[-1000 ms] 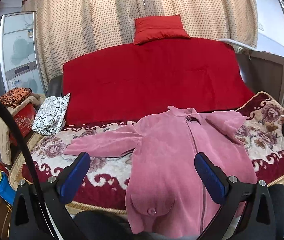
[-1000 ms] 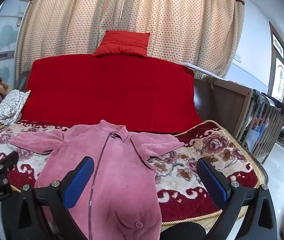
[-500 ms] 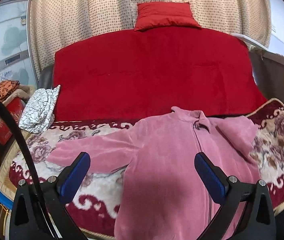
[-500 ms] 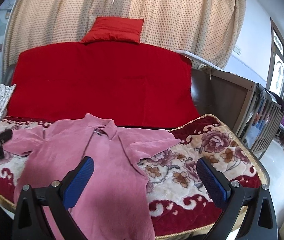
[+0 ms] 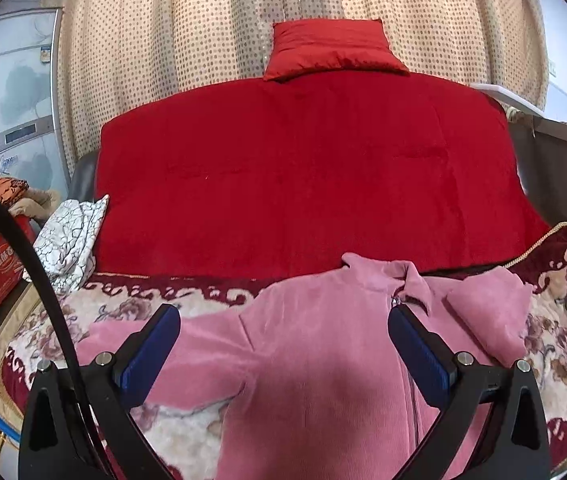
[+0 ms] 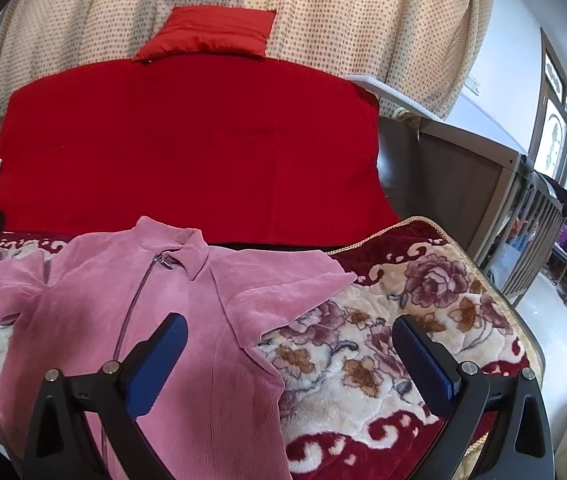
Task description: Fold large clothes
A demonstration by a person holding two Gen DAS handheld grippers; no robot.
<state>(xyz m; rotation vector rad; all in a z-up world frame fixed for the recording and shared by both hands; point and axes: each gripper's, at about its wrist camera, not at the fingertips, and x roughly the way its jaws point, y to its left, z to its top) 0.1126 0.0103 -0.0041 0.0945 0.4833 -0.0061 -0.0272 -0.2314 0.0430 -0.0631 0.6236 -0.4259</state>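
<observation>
**Now both tongs are in over the garment**

Closer than a second ago, we see both pairs of tongs brought forward and lower over the pink zip-front garment point(image 5: 323, 352), which fills far more of each view than it did. It lies face up on the floral blanket point(image 6: 383, 352) covering the sofa seat, collar toward the red-draped backrest point(image 5: 303, 184), its hem end running out of view below us.

Our left tongs point(image 5: 283, 344) stand wide apart, holding nothing, framing the chest and the outstretched sleeve point(image 5: 171, 344) on that side. Our right tongs point(image 6: 289, 356) are equally wide and empty, one finger over the body beside the zip, the other over bare blanket, with the other sleeve point(image 6: 283, 292) lying just ahead between them.

The garment itself looks unmoved: flat, unfolded, both sleeves spread outward. We judge, then, that only the approach has been made and no fold has begun. The likely first step is to take a sleeve on each side and bring it across the chest.
</observation>
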